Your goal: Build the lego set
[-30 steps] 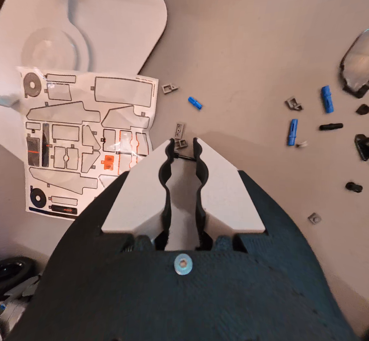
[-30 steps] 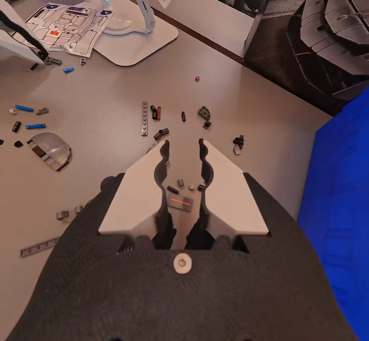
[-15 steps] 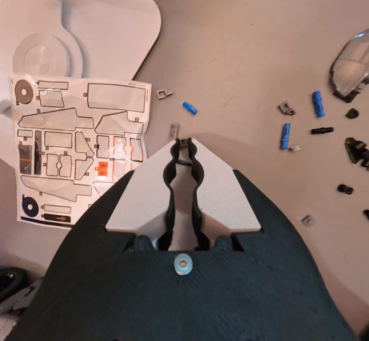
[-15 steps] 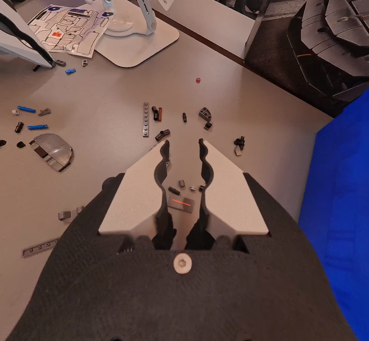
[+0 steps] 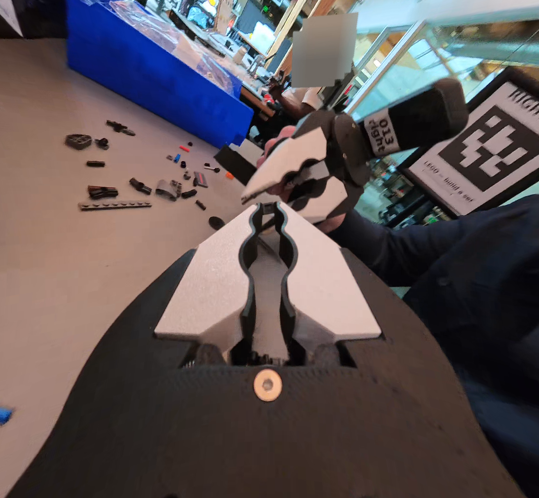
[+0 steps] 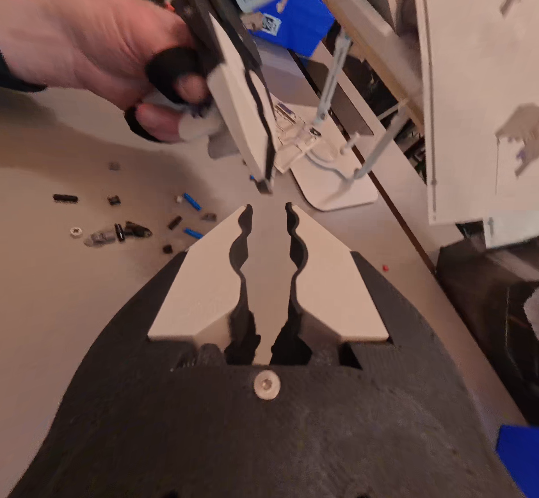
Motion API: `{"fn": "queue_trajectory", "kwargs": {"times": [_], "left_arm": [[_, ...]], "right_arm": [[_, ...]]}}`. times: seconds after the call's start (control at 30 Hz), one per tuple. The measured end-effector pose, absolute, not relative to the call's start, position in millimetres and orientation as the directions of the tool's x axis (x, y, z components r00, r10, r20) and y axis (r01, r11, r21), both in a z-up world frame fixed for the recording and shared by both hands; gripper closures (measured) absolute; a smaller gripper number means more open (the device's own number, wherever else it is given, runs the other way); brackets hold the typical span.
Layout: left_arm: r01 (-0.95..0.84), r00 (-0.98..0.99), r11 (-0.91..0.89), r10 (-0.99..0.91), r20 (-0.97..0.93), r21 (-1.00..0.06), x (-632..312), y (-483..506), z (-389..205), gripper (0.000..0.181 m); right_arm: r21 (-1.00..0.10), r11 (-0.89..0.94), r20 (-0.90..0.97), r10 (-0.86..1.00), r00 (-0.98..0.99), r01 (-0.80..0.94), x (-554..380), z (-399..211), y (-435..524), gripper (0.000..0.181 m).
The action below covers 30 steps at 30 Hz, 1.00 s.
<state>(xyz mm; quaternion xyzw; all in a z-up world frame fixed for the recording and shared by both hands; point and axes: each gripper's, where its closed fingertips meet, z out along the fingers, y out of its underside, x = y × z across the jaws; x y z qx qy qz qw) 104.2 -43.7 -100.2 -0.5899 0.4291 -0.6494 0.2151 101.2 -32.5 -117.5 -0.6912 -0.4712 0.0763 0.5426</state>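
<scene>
My left gripper (image 5: pixel 267 206) is shut on a small dark grey lego piece (image 5: pixel 267 210), pinched at the fingertips and held above the table. In the right wrist view the left gripper (image 6: pixel 263 182) hangs tip-down in a hand, with the piece (image 6: pixel 264 189) at its tip. My right gripper (image 6: pixel 268 206) is open and empty, its tips just below that piece. In the left wrist view one of the right gripper's fingers (image 5: pixel 288 160) reaches in from the right, its tip beside the held piece.
Loose lego parts lie on the beige table, among them a long grey plate (image 5: pixel 116 206) and blue pins (image 6: pixel 192 201). A blue bin (image 5: pixel 145 75) stands at the far edge. A white stand base (image 6: pixel 335 189) and instruction pages (image 6: pixel 481 104) are behind. My left and right fingertips are right by each other.
The left gripper closed on the small grey piece and lifted it off the table. Both grippers rose and turned to face each other. The right gripper stayed open.
</scene>
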Motion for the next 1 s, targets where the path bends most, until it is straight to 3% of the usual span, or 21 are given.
{"fn": "queue_trajectory", "kwargs": {"times": [0.4, 0.63, 1.0], "left_arm": [[-0.21, -0.249, -0.597, -0.733, 0.633, -0.774, 106.8, -45.7, -97.6, 0.176], [-0.248, -0.11, -0.458, -0.862, 0.494, -0.854, 100.5, -34.0, -108.3, 0.179], [-0.284, -0.107, -0.353, -0.912, 0.395, -0.892, 108.1, -44.9, -111.1, 0.174]], "right_arm": [[-0.82, 0.053, 0.436, 0.703, 0.562, 0.57, 96.2, -112.5, -30.2, 0.174], [-0.783, 0.041, 0.482, 0.67, 0.564, 0.62, 105.4, -116.6, -27.5, 0.175], [-0.698, 0.081, 0.596, 0.616, 0.515, 0.711, 103.6, -119.6, -27.6, 0.175]]}}
